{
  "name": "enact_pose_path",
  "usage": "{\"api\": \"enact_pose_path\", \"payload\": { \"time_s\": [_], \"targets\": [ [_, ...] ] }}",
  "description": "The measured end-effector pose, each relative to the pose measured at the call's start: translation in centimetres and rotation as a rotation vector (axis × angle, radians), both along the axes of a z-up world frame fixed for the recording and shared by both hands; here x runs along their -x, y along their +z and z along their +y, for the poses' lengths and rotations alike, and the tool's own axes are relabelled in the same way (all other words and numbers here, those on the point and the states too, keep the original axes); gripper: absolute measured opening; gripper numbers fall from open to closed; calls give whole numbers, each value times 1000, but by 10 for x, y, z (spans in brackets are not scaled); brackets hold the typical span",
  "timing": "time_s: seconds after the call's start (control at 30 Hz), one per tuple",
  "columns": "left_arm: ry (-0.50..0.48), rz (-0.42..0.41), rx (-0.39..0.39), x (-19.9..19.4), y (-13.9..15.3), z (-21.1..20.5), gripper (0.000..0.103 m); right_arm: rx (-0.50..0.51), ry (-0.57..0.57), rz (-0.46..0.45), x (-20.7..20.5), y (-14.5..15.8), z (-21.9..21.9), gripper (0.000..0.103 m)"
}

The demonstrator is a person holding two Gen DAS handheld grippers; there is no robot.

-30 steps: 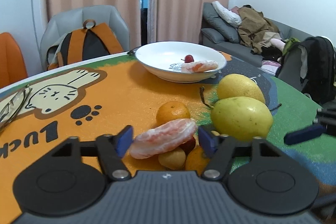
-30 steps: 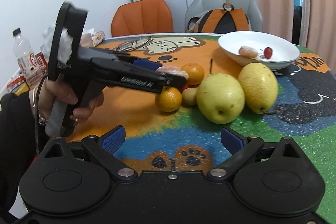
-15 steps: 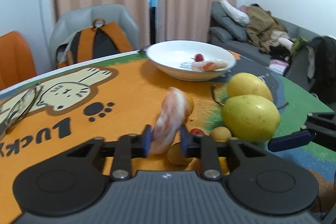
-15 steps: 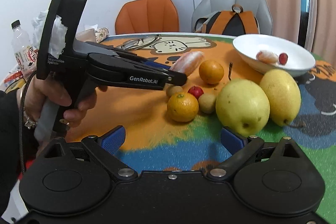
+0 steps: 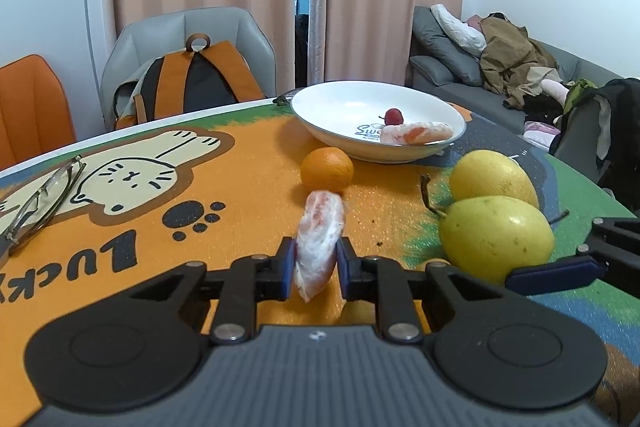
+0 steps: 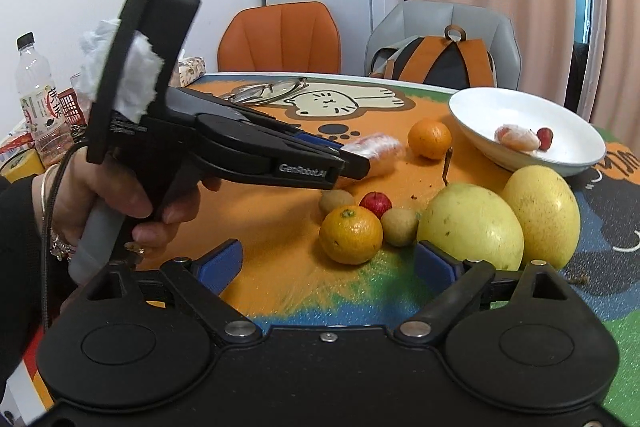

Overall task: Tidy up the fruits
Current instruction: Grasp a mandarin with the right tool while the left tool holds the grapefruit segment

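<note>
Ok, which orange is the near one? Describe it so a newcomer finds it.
Start at the two big yellow pears on the cat-print table. Just left of them lies a small cluster; the near orange is its front, largest piece, green-stemmed, unlike the bare orange by the white bowl.

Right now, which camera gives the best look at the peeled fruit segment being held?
The left wrist view: the peeled segment sits centred and sharp between the left gripper fingers, raised above the mat. The right wrist view shows only its far end, sideways and partly hidden behind the gripper.
</note>
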State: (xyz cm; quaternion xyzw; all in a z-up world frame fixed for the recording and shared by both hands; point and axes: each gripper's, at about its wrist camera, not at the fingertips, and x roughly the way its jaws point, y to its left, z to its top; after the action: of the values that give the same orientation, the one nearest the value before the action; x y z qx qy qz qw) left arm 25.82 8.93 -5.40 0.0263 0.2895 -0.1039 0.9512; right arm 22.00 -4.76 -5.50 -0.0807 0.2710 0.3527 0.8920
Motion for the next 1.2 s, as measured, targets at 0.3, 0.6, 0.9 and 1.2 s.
{"api": "enact_pose_path", "payload": {
  "time_s": [0.3, 0.6, 0.9, 1.2],
  "targets": [
    [22, 12, 38, -3, 2, 8, 19, 11, -12, 2, -8, -4, 6, 73],
    [33, -18, 44, 14, 13, 16, 19, 47, -23, -7, -14, -13, 16, 52],
    [37, -21, 46, 26, 14, 21, 19, 82, -50, -60, -16, -16, 28, 45],
    [33, -19, 54, 30, 17, 23, 19, 86, -56, -19, -18, -12, 25, 38]
  ]
}}
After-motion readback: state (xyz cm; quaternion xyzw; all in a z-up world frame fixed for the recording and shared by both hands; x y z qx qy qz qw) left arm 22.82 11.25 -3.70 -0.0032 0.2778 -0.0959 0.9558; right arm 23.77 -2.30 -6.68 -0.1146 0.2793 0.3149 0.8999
